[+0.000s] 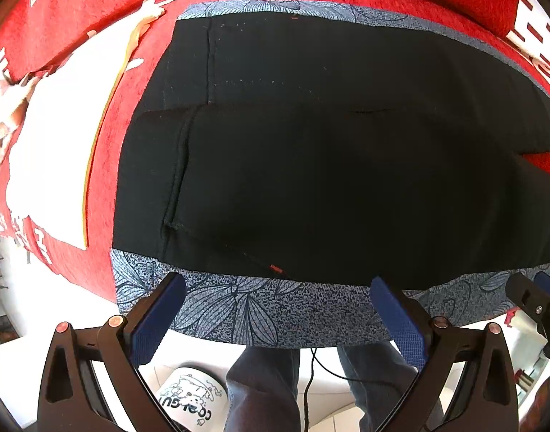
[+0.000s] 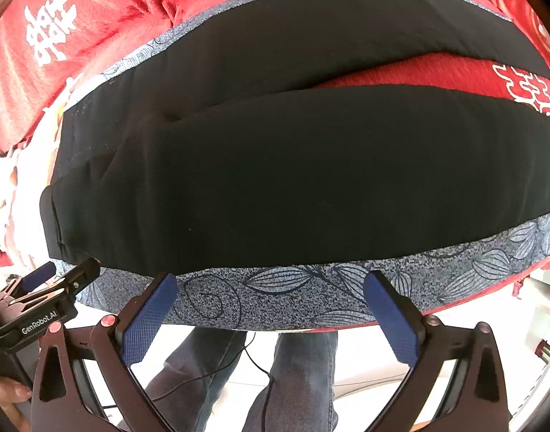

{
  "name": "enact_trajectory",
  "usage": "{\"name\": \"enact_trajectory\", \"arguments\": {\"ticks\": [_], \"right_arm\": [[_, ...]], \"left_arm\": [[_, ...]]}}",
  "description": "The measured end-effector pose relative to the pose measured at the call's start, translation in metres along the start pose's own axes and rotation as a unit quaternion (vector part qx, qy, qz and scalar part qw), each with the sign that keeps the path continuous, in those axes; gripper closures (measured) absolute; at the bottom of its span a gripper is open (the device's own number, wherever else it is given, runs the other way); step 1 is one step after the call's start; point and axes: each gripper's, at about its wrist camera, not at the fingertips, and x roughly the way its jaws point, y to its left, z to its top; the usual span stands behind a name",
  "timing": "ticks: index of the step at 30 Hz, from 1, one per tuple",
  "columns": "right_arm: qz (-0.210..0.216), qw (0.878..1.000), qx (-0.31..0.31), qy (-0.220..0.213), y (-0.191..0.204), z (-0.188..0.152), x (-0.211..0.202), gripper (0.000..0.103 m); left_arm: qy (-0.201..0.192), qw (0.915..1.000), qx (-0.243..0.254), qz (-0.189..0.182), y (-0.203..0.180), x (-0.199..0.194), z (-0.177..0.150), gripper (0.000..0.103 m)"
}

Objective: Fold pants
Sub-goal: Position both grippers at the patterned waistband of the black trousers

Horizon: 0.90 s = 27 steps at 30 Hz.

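Note:
Black pants (image 1: 310, 165) with blue floral side trim lie flat on a red cloth (image 1: 138, 82). The two legs spread apart toward the right, with red cloth showing between them (image 2: 418, 72). The near floral band (image 1: 260, 313) runs along the table's front edge. My left gripper (image 1: 278, 284) is open and empty, just above that near band by the waist end. My right gripper (image 2: 271, 280) is open and empty, over the same band (image 2: 292, 298) further along the near leg (image 2: 310, 180). The left gripper's tip shows at the lower left of the right wrist view (image 2: 77, 280).
A white panel with a yellow edge (image 1: 62, 151) lies on the red cloth left of the waist. White characters (image 2: 48, 32) are printed on the cloth. Below the table edge are the person's jeans (image 2: 303, 378), a thin black cable (image 1: 310, 378) and a white slipper (image 1: 192, 399).

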Motion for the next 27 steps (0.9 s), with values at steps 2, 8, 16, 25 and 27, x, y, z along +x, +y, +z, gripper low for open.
{"name": "enact_trajectory", "arguments": {"ticks": [2,8,16,25,27], "right_arm": [[0.0,1.0,-0.001,-0.001,0.0,-0.001,0.0,0.0],[0.001,1.0,-0.002,-0.003,0.0,-0.002,-0.001,0.0],[0.004,1.0,-0.004,-0.003,-0.001,-0.001,0.0,0.0],[0.01,1.0,-0.014,-0.004,-0.005,0.005,0.0,0.0],[0.012,1.0,-0.016,-0.003,-0.006,0.006,0.001,0.0]], "left_arm": [[-0.002,1.0,0.001,0.002,-0.003,0.001,-0.004,0.0],[-0.002,1.0,0.004,0.006,-0.01,0.001,-0.007,0.0],[-0.003,0.9999,0.008,0.008,-0.015,0.002,-0.011,0.0],[-0.005,0.9998,0.001,0.017,-0.018,0.003,-0.01,0.0],[-0.006,0.9998,-0.003,0.019,-0.017,0.004,-0.011,0.0]]}}
